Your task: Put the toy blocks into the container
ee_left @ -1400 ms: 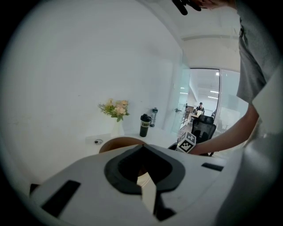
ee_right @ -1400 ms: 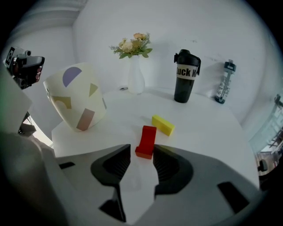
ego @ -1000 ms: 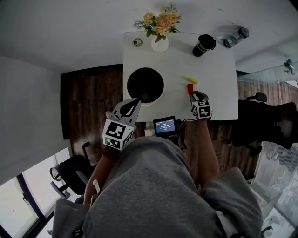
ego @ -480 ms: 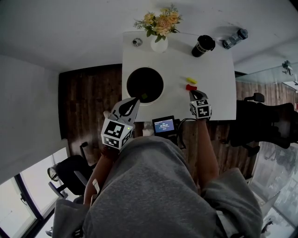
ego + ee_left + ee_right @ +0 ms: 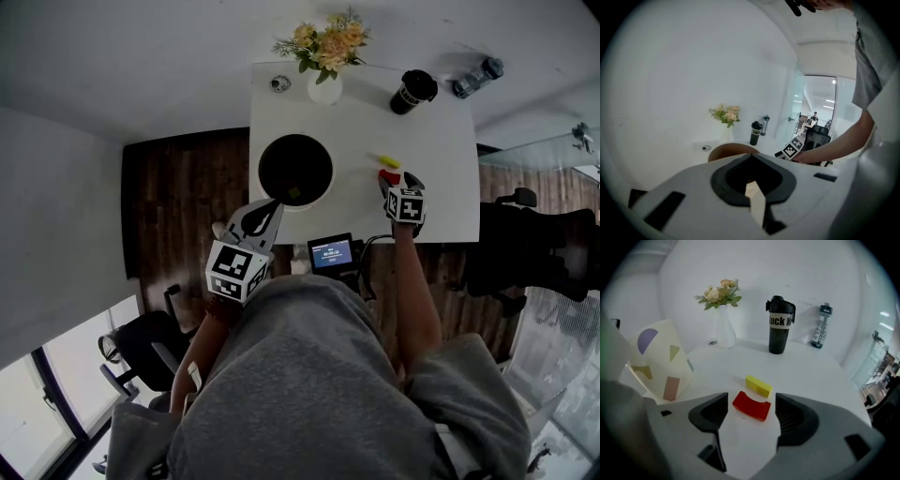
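Note:
A red arch-shaped block [image 5: 751, 405] lies on the white table [image 5: 441, 141], with a yellow block [image 5: 758, 386] just behind it. My right gripper [image 5: 751, 398] is low over the table. Its jaws are opening, with the red block between the pads but not pressed by them. In the head view the red block [image 5: 387, 176] and the yellow block [image 5: 388, 161] lie at the tips of that gripper [image 5: 396, 184]. The round container [image 5: 295, 170], pale with coloured shapes outside [image 5: 661, 364], holds one small block [image 5: 293, 193]. My left gripper [image 5: 269, 204] hovers shut and empty at the container's near rim.
A vase of flowers [image 5: 324, 56], a black cup [image 5: 412, 91] and a bottle [image 5: 473, 75] stand along the table's far edge, beside a small round object [image 5: 279, 83]. A small screen device [image 5: 332, 253] sits at the near edge. Office chairs [image 5: 525, 244] stand right of the table.
My right gripper has moved forward over the table, so the red block now sits between its jaws. The left gripper has stayed by the container.

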The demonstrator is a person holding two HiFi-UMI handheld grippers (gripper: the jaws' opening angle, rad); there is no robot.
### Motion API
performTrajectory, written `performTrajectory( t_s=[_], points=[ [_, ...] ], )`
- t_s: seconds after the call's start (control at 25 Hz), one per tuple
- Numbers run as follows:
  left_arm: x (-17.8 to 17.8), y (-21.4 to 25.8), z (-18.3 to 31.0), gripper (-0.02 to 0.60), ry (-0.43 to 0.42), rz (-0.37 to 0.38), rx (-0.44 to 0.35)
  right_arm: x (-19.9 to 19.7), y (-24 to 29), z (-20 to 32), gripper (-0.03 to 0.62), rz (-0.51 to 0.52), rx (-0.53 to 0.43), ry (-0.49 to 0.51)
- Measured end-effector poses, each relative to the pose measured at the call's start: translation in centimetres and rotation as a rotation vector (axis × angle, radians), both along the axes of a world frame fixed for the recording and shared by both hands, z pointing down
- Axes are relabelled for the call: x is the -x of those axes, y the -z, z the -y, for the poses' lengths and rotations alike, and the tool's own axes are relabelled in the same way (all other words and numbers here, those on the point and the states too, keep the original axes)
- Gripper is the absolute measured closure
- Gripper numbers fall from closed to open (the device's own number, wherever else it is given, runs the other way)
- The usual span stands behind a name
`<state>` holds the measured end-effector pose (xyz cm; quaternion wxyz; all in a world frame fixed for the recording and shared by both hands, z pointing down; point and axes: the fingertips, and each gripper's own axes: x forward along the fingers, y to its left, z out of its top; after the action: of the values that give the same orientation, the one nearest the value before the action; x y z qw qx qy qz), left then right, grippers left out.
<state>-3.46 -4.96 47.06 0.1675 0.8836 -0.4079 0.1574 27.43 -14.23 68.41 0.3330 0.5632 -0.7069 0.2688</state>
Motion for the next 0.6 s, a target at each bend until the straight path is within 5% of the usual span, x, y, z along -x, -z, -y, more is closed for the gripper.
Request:
performTrajectory(
  t_s=[0.32, 0.6],
  points=[
    [0.3, 0.0, -0.2, 0.578, 0.011, 0.007, 0.003, -0.1, -1.6, -0.1, 0.296, 0.004, 0.037, -0.138],
    [0.7, -0.1, -0.2, 0.578, 0.018, 0.004, 0.005, 0.0, -1.0, -0.6, 0.315, 0.005, 0.013, -0.103]
  ],
)
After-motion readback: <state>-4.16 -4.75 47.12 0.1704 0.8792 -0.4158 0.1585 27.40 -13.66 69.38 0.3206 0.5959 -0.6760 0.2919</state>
